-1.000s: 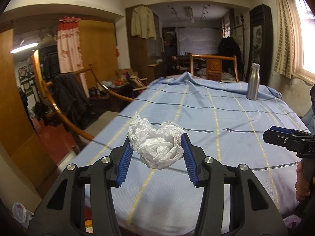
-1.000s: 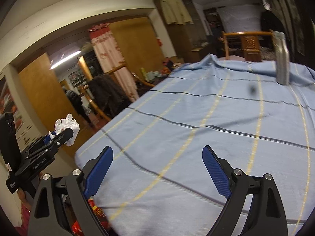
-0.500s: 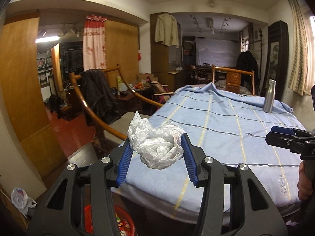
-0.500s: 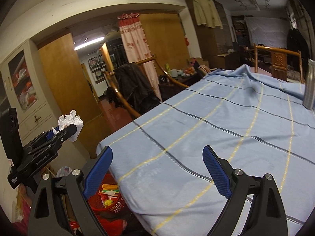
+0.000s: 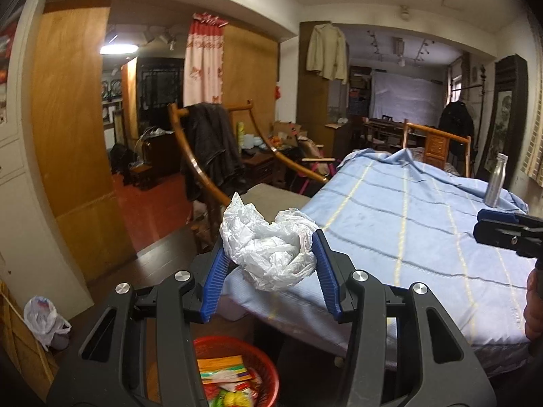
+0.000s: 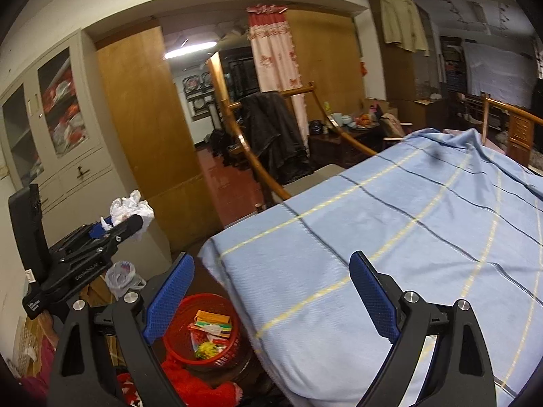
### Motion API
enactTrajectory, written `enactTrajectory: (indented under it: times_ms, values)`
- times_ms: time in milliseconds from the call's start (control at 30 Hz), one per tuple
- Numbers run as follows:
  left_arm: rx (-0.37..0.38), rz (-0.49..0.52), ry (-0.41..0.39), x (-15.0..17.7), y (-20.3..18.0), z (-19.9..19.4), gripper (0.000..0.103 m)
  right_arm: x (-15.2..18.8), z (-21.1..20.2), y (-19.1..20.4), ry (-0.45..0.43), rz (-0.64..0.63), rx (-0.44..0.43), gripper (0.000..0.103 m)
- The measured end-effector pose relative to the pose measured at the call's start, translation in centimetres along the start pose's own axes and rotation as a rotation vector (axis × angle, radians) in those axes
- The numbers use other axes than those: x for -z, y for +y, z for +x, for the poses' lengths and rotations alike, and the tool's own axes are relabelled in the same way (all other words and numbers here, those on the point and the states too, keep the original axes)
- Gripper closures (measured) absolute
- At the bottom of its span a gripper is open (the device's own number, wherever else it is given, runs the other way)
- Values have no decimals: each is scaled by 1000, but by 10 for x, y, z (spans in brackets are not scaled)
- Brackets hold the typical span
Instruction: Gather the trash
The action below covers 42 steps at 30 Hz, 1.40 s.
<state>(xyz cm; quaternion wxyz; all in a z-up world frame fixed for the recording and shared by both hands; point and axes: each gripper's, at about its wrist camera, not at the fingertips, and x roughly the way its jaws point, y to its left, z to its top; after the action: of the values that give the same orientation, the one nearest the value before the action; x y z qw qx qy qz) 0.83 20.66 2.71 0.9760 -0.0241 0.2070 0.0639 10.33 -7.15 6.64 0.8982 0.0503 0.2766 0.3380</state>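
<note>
My left gripper (image 5: 269,268) is shut on a crumpled white plastic bag (image 5: 268,247) and holds it in the air off the table's left edge, above and beyond a red basket (image 5: 234,369) on the floor that holds colourful wrappers. In the right wrist view the left gripper (image 6: 125,220) shows at the left with the white bag (image 6: 130,208) in it, up and to the left of the red basket (image 6: 203,332). My right gripper (image 6: 271,298) is open and empty over the near left corner of the blue-clothed table (image 6: 407,237); its fingers (image 5: 502,229) show at the right.
A metal bottle (image 5: 496,186) stands at the table's far right. A wooden chair with a dark jacket (image 5: 210,149) stands left of the table. A small tied plastic bag (image 5: 44,318) lies on the floor by the white cabinet (image 6: 51,129). Red cloth (image 6: 190,386) lies beside the basket.
Both grippers have swung left, from over the table to its left edge. The red basket on the floor has come into full view. The left gripper still holds the white bag.
</note>
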Motion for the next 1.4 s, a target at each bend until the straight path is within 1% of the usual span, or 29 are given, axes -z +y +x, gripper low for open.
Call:
enactTrajectory:
  times_ms: [100, 233, 367, 533, 567, 600, 633, 700, 800, 900, 1033, 1100, 1233, 1333, 1400]
  values:
    - [-24, -10, 31, 11, 19, 4, 54, -4, 16, 14, 22, -22, -24, 12]
    - [-26, -47, 106, 32, 45, 16, 54, -3, 34, 31, 60, -41, -48, 12]
    - [-36, -71, 225, 70, 69, 32, 54, -1, 56, 43, 102, -51, -73, 12]
    - [-42, -123, 399, 125, 93, 59, 53, 15, 94, 65, 192, -64, -121, 12]
    - [-39, -137, 439, 136, 99, 65, 49, 19, 100, 69, 211, -69, -129, 12]
    - [-41, -152, 466, 143, 102, 69, 39, 27, 110, 77, 244, -80, -140, 12]
    - [-48, -174, 488, 150, 108, 71, 34, 31, 116, 81, 261, -88, -146, 12]
    - [-55, -196, 499, 152, 115, 68, 18, 42, 129, 93, 307, -111, -159, 12]
    - [-80, -198, 482, 146, 123, 60, 10, 56, 143, 106, 354, -133, -173, 12]
    - [-117, -172, 494, 146, 125, 54, 10, 68, 156, 113, 402, -137, -181, 12]
    - [-185, -88, 559, 157, 124, 51, 10, 84, 174, 118, 478, -149, -167, 12]
    - [-217, -56, 580, 158, 126, 53, 9, 93, 183, 120, 517, -152, -157, 12]
    - [-253, -59, 607, 168, 130, 51, 9, 115, 204, 127, 612, -184, -128, 12]
    - [-268, -64, 607, 175, 129, 51, 8, 129, 214, 127, 649, -197, -110, 12]
    - [-263, -66, 618, 178, 126, 54, 8, 137, 219, 127, 664, -194, -108, 12]
